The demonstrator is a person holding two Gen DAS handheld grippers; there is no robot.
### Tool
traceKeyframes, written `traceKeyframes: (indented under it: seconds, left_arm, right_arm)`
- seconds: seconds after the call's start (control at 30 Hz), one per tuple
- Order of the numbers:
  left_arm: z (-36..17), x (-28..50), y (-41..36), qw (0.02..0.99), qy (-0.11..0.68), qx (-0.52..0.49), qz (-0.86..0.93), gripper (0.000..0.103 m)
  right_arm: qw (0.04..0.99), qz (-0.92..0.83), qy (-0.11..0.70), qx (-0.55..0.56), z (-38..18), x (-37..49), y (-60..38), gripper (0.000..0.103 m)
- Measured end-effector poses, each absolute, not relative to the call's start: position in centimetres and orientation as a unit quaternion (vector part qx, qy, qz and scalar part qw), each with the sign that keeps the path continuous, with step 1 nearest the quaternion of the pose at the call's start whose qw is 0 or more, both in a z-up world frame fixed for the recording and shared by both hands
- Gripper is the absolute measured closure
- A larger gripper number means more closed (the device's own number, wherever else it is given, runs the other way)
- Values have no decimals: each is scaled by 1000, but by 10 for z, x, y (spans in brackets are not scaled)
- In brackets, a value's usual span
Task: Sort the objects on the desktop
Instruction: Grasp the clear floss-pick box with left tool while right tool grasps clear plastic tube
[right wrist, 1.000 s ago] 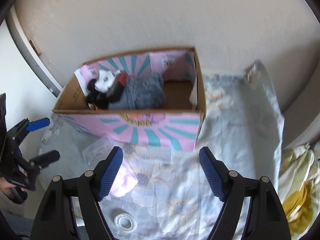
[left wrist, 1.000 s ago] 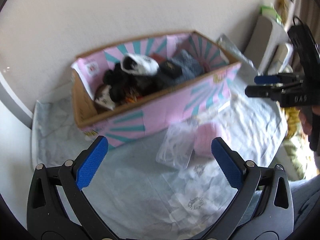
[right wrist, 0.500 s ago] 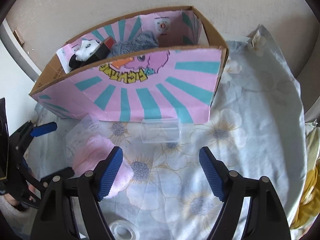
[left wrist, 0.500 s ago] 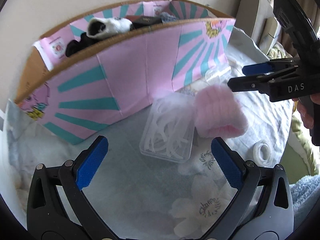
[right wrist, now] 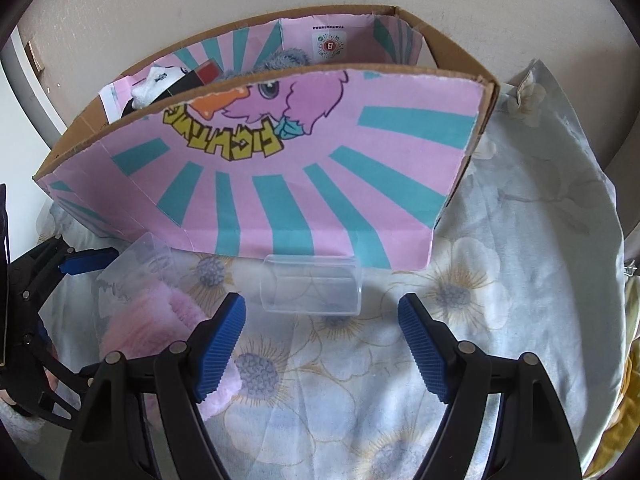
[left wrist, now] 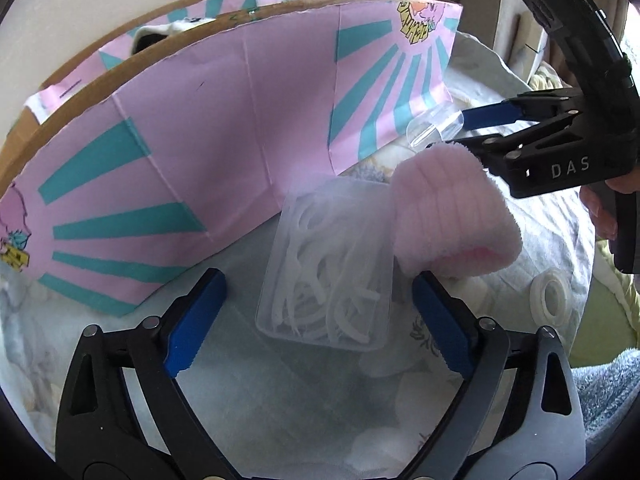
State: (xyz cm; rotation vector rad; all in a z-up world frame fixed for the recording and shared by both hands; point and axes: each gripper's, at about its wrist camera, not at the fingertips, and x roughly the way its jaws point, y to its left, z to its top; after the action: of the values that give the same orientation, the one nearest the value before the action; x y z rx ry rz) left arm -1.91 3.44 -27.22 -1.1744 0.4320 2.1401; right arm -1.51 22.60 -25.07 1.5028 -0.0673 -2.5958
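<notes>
Both my grippers came lower and closer since one second ago; pink box (right wrist: 280, 184) now fills view. Floss-pick case (left wrist: 328, 264) lies before box, long axis along my left gripper (left wrist: 316, 316), fingers wide apart, holding nothing. Clear tube (right wrist: 312, 290) lies crosswise before my right gripper (right wrist: 322, 344), also wide open, empty.

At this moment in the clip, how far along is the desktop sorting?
Partly done: the pink box already holds socks and dark items. In hand: nothing; the left gripper is open around the clear floss-pick case, and the right gripper is open before the clear tube. Left on the cloth: both of these, the pink fuzzy band and the tape ring.
</notes>
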Motion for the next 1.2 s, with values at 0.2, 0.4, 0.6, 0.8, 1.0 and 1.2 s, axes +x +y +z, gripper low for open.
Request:
traceKeyframes:
  seconds: [0.2,0.4,0.6,0.8,1.0,1.2]
  left_arm:
    - [-270,-23,45,343,170,-439,813,29]
    - [-266,-23,52,339,165,-444,813,52]
    - [-264,-21,54,330,163,-454,812,52]
    - [-259,-14,47,311,162,-459,816,52]
    - [-248,-7,28,285,129,-469,826,52]
    - [-219,6,11,276,112,-462,836,52]
  right_arm:
    - [71,-866,-18,495,-250,-16,228,41]
    - [70,-869,11,490,-249,-16,224,59]
    - [71,-868,3,491,-246,-11,228,59]
    - [75,-866,9,495,-241,-1,230,59]
    - [75,-863,11,499,-229,13,235,59]
    - [79,-862,15,500,-208,30,242,59]
